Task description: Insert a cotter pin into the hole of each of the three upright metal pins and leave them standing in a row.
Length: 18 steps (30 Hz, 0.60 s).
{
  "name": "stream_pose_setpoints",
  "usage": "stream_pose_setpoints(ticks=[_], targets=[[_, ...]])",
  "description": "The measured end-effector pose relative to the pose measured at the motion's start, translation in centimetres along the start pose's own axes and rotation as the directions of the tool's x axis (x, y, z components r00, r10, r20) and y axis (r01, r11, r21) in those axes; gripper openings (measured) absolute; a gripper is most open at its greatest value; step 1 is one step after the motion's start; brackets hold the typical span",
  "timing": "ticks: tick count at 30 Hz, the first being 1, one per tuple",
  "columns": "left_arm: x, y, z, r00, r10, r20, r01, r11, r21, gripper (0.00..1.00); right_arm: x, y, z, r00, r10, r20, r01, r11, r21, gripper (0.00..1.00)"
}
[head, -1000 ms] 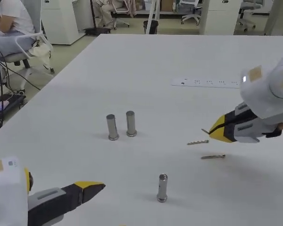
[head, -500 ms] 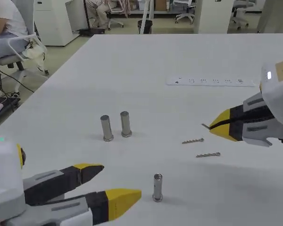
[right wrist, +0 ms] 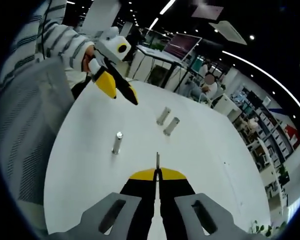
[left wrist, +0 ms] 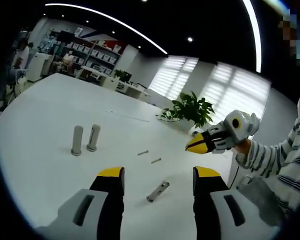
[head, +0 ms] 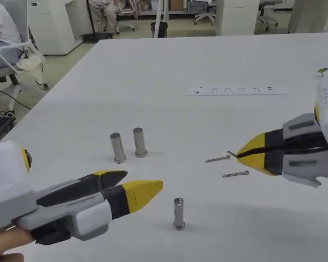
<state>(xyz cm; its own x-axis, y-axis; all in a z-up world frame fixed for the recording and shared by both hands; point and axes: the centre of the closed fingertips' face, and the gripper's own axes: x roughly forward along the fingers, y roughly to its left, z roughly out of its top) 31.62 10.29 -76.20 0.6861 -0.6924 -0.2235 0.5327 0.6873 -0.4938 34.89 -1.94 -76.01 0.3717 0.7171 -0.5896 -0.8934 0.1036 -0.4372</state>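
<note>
Head view is looking down on a white table [head: 208, 60]. Its left edge is running diagonally away to the far edge, and chairs [head: 22, 52] are standing on the floor beyond that left edge.

At the lower left, the left gripper [head: 144, 181] is hovering over the tabletop with its jaws spread wide, gripping nothing. Just beyond its tips, a first metal pin [head: 117, 148] and a second metal pin [head: 139, 142] are standing upright side by side, close but apart, with bare table all around them. Right of those tips and nearer the person, a third metal pin [head: 179, 213] is standing alone, well apart from the other two. In the left gripper view it is sitting ahead of the gap between the jaws.

Open table is lying between that pin and two loose pins further right, an upper cotter pin [head: 217, 159] and a lower cotter pin [head: 235, 174], both lying flat just left of the right gripper [head: 238, 154]. Its jaws are pinching a held cotter pin [head: 231, 154], whose end is poking past the tips.

A power strip [head: 238, 90] is lying flat farther back.
</note>
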Motion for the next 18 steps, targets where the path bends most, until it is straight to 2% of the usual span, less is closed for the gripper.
stream_pose_setpoints(ticks=[4,8,10,14,16,18], targets=[[0.5,-0.4,0.3,0.9996,-0.026,-0.013,0.026,1.0,0.009,0.5,-0.2,0.9,0.6,0.9999,-0.005,0.01,0.006,0.999,-0.049,0.02],[1.1,-1.1,0.6,0.9978,-0.059,-0.03,0.059,0.998,0.004,0.45,-0.1,1.4,0.8,0.9997,-0.015,0.021,0.016,0.998,-0.062,0.02],[1.4,-2.1,0.2,0.9909,-0.11,-0.078,0.107,0.993,-0.044,0.42,-0.1,1.7,1.1,0.9995,-0.02,0.024,0.022,0.998,-0.066,0.02],[2.2,-2.7,-0.1,0.9847,-0.128,-0.118,0.126,0.992,-0.025,0.4,0.0,2.3,1.5,0.9994,-0.023,0.027,0.025,0.997,-0.072,0.02],[2.5,-3.1,-0.4,0.9799,-0.142,-0.14,0.139,0.99,-0.027,0.32,0.1,2.5,1.8,0.9991,-0.026,0.034,0.028,0.997,-0.066,0.02],[2.9,-3.2,-0.6,0.9794,-0.137,-0.148,0.137,0.991,-0.011,0.28,0.2,2.7,2.0,0.9988,-0.028,0.039,0.031,0.998,-0.062,0.02]])
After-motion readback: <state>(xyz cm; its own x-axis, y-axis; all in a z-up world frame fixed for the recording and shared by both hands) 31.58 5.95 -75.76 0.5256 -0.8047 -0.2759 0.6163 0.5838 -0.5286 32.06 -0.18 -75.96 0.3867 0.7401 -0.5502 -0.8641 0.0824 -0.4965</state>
